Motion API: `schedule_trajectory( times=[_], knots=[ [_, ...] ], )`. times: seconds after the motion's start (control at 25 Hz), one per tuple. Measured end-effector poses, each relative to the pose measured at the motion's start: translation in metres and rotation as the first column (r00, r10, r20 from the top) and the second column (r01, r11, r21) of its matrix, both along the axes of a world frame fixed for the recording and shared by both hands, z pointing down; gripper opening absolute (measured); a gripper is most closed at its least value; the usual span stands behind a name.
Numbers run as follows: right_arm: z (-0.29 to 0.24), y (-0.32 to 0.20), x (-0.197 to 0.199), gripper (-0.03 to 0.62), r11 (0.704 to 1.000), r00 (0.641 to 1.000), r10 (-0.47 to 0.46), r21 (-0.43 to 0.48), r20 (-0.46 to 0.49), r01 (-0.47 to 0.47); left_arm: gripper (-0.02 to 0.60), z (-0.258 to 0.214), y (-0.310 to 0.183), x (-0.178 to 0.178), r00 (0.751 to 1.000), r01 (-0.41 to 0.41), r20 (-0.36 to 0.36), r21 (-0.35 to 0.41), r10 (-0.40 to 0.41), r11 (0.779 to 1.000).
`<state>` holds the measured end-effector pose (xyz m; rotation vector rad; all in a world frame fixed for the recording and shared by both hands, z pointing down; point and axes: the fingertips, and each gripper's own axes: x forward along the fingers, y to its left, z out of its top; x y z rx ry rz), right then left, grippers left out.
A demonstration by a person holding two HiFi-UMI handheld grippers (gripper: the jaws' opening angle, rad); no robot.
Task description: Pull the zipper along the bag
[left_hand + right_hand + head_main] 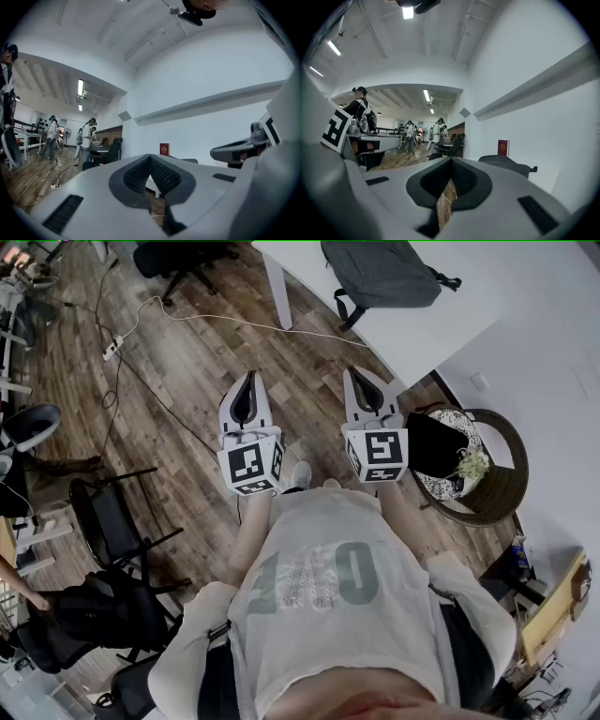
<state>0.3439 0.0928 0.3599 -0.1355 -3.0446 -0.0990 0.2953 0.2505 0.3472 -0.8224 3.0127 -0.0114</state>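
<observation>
Grey backpack (380, 273) lies flat on the white table (403, 334), well ahead of both grippers. Its far end is cropped, so its long axis is unclear. The left gripper (251, 379) and right gripper (356, 374) have their jaws together, empty.

We see a round wicker seat (506, 488) holding a small plant (472, 465), black office chairs (111, 518), and a power strip (112, 349) on the wooden floor (197, 362).

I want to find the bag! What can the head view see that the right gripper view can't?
Only the head view: the person's white shirt and a wicker chair with a small plant. Only the right gripper view: a ceiling light, people far off, and a red box. Both: the grey backpack on the white table, the wooden floor and the shut right tool.
</observation>
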Motion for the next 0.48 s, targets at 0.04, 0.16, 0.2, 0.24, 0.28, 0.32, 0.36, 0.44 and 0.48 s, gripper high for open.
schedule_trajectory(
  times=[0.04, 0.16, 0.2, 0.24, 0.28, 0.32, 0.36, 0.44, 0.48],
  knots=[
    [0.001, 0.001, -0.001, 0.028, 1.000, 1.000, -0.002, -0.007, 0.001, 0.002, 0.026, 0.001, 0.001, 0.000, 1.000, 0.002, 0.000, 0.000, -0.002, 1.000],
    [0.003, 0.002, -0.002, 0.028, 1.000, 1.000, -0.008, -0.014, 0.002, 0.008, 0.026, 0.002, 0.003, -0.001, 1.000, 0.008, -0.002, 0.001, -0.008, 1.000],
    [0.002, 0.003, -0.002, 0.028, 1.000, 1.000, -0.008, -0.011, 0.002, 0.008, 0.026, 0.002, 0.004, -0.001, 1.000, 0.008, -0.003, 0.002, -0.008, 1.000],
    [0.002, 0.004, -0.002, 0.028, 1.000, 1.000, -0.009, -0.007, 0.002, 0.009, 0.026, 0.001, 0.005, -0.002, 1.000, 0.007, -0.003, 0.004, -0.007, 1.000],
    [0.002, 0.005, -0.002, 0.028, 1.000, 1.000, -0.010, -0.005, 0.001, 0.010, 0.026, 0.001, 0.005, -0.002, 1.000, 0.005, -0.003, 0.006, -0.005, 1.000],
    [0.002, 0.006, -0.003, 0.028, 1.000, 1.000, -0.013, -0.007, 0.001, 0.013, 0.026, 0.000, 0.006, -0.003, 1.000, 0.003, -0.002, 0.009, -0.003, 1.000],
    [0.002, 0.007, -0.004, 0.028, 1.000, 1.000, -0.017, -0.015, 0.002, 0.017, 0.026, -0.001, 0.006, -0.004, 1.000, 0.000, 0.000, 0.012, 0.000, 1.000],
    [0.001, 0.010, -0.009, 0.028, 0.998, 1.000, -0.022, -0.052, 0.014, 0.023, 0.026, -0.004, 0.008, -0.007, 1.000, -0.007, 0.008, 0.016, 0.007, 1.000],
    [0.000, 0.012, -0.012, 0.028, 0.997, 1.000, -0.021, -0.073, 0.022, 0.023, 0.026, -0.005, 0.010, -0.010, 1.000, -0.010, 0.012, 0.016, 0.010, 1.000]
  ],
)
